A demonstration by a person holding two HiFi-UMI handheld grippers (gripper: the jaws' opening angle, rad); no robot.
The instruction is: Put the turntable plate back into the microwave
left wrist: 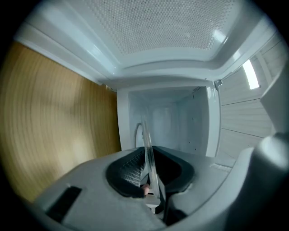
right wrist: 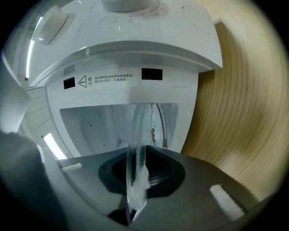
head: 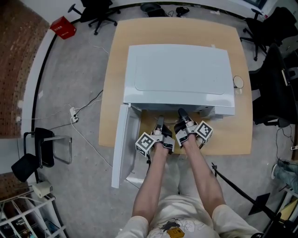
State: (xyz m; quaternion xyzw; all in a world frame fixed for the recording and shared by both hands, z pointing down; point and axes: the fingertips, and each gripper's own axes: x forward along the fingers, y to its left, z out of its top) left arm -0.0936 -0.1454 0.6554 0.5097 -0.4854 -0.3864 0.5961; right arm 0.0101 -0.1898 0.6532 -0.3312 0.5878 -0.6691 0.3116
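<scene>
The glass turntable plate (right wrist: 135, 151) was clamped at its rim by both the left tongs (head: 160, 122) and the right tongs (head: 182, 116), at the mouth of the open microwave (head: 179, 76). The smooth rim could be let slip, or be knocked against the cavity wall, if the plate were tilted unevenly.

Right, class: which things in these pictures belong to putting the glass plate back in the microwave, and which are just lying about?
Job in hand: turntable plate, held by the left gripper and right gripper; microwave, door open.

Lying about: red box, office chair and white power strip on the floor; small round object on the table.
</scene>
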